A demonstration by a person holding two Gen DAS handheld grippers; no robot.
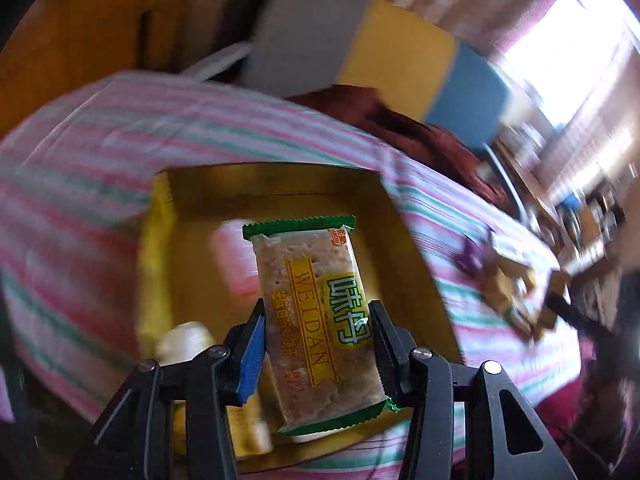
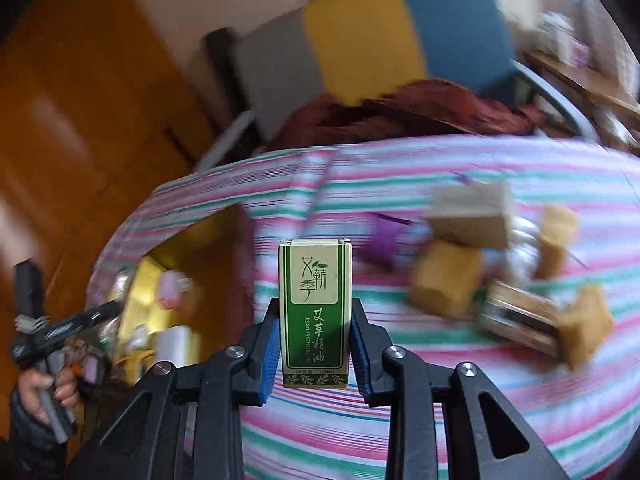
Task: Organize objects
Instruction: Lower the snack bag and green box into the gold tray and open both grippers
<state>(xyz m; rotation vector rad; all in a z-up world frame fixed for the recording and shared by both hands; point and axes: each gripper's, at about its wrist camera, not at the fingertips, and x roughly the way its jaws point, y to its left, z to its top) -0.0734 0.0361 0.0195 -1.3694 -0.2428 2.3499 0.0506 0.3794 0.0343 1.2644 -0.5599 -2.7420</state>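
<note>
Both tongs loaded, both mid-carry toward the gold box (image 1: 276, 184).

Left tongs (image 1: 318, 344) clamped on the wrapped biscuit bar (image 1: 316, 320), pads pressing its long sides near the middle, green crimped ends sticking out ahead and behind. Bar hanging directly over the box interior, box floor just ahead of and beneath the tips. Already inside: a pink packet (image 1: 234, 258) ahead-left of the tips and a pale round-topped item (image 1: 184, 342) close to the left finger. Best to lower until the bar's far end nears the floor, then part the pads over the bare gold patch right of the pink packet. No dropping from height: a soft wrapper can bounce or land across the box wall.

Right tongs (image 2: 315, 344) clamped on the small green essential-oil carton (image 2: 315, 312), upright between the pads, gripped on its lower half. Box lying well off to the left of these tips, with the left tongs (image 2: 102, 312) and the hand (image 2: 48, 388) already over it. Loose tan blocks (image 2: 446, 280) and a purple scrap (image 2: 382, 240) ahead-right on the striped cloth (image 2: 500, 420) covering the surface.

Sensible order: left unloads and clears out first, right waits short of the box rim to avoid tongs clashing. Carton better laid flat than stood up; likely to topple otherwise.
</note>
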